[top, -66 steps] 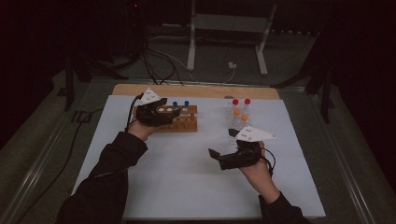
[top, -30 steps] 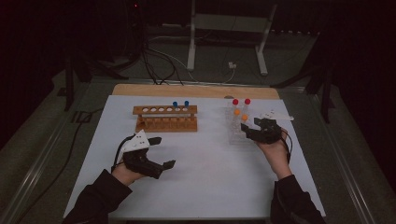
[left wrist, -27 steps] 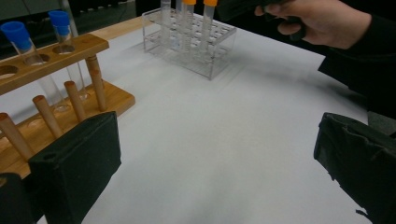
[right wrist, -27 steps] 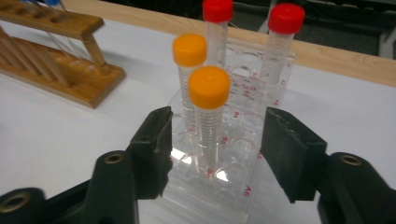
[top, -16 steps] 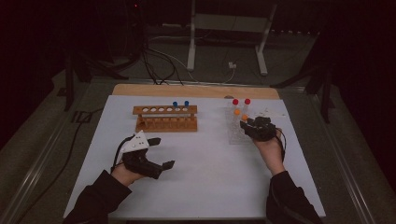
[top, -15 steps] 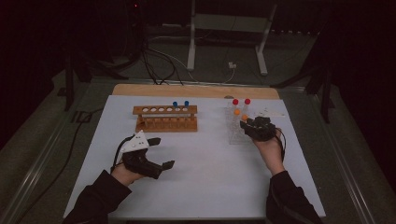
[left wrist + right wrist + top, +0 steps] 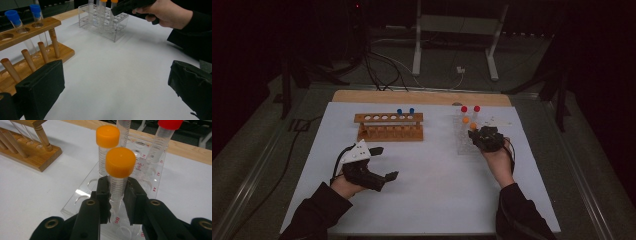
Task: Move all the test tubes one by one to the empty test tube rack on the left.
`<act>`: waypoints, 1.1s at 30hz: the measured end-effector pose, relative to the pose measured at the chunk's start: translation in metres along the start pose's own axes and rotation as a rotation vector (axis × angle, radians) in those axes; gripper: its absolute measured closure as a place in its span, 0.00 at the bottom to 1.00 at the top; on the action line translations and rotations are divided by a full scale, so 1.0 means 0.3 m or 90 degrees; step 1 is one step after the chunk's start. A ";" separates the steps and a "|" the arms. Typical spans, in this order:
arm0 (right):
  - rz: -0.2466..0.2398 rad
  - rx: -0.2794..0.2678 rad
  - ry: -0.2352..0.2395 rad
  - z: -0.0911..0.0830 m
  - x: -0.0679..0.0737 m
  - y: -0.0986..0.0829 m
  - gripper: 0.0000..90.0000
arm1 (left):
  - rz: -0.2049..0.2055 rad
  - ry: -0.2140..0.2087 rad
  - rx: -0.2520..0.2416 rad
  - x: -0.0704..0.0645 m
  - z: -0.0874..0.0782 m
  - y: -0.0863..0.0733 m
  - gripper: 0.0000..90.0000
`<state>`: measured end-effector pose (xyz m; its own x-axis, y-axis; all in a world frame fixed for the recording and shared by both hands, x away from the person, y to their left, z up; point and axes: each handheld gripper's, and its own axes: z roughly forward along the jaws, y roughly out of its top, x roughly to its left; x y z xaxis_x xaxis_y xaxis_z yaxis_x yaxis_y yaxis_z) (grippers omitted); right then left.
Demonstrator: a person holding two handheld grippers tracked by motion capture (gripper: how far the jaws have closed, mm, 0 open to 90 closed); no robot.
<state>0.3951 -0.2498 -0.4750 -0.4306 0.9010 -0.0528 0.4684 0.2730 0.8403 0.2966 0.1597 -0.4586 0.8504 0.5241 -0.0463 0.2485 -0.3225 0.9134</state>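
Right gripper (image 7: 117, 195) clamped just under cap of orange-capped tube (image 7: 119, 173) in clear rack (image 7: 82, 195): light, rigid, slick plastic; left gripper (image 7: 115, 92) open, idle.

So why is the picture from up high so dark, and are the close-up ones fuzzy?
The high view is dim, and black around the white table. The right gripper view is bright and sharp on the near orange-capped tube. The left gripper view blurs the clear rack slightly.
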 end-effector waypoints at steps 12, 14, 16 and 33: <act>-0.002 -0.029 -0.004 -0.040 0.002 0.025 0.83 | -0.005 -0.008 0.004 0.002 0.000 -0.001 0.02; -0.006 -0.038 -0.008 -0.052 0.005 0.033 0.83 | -0.005 -0.009 0.004 0.002 0.000 -0.001 0.02; -0.007 -0.048 -0.010 -0.068 0.006 0.043 0.83 | -0.005 -0.007 0.004 0.002 0.001 0.000 0.02; -0.036 -0.103 -0.007 -0.196 0.043 0.097 0.83 | -0.005 -0.015 -0.001 -0.005 -0.002 0.011 0.02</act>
<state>0.3577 -0.2501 -0.4195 -0.4441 0.8895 -0.1078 0.3128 0.2667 0.9116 0.2958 0.1582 -0.4553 0.8593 0.5075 -0.0634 0.2550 -0.3177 0.9133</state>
